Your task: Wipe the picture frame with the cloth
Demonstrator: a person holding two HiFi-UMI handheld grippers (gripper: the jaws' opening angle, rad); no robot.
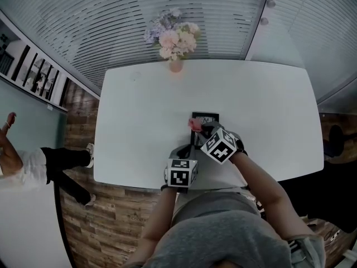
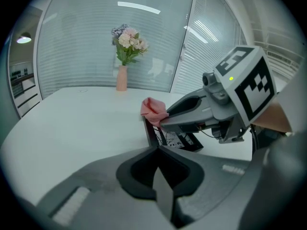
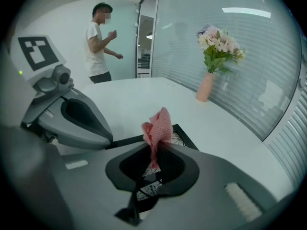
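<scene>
Cloth (image 3: 159, 124) looks coarse mesh-woven, picture frame (image 1: 204, 116) matt, table (image 1: 139, 116) smooth

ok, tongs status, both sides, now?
Left tongs: closed on the picture frame edge.
Right tongs: closed on the pink cloth.

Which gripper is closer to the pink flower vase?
Right. The right gripper holds the pink cloth over the black picture frame, toward the pink vase; the left gripper sits at the frame's near edge.

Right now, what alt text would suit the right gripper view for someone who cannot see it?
Tongs pinch a pink cloth over a black picture frame on a white table. The other tongs sit at left; flowers and a standing person are behind.
</scene>
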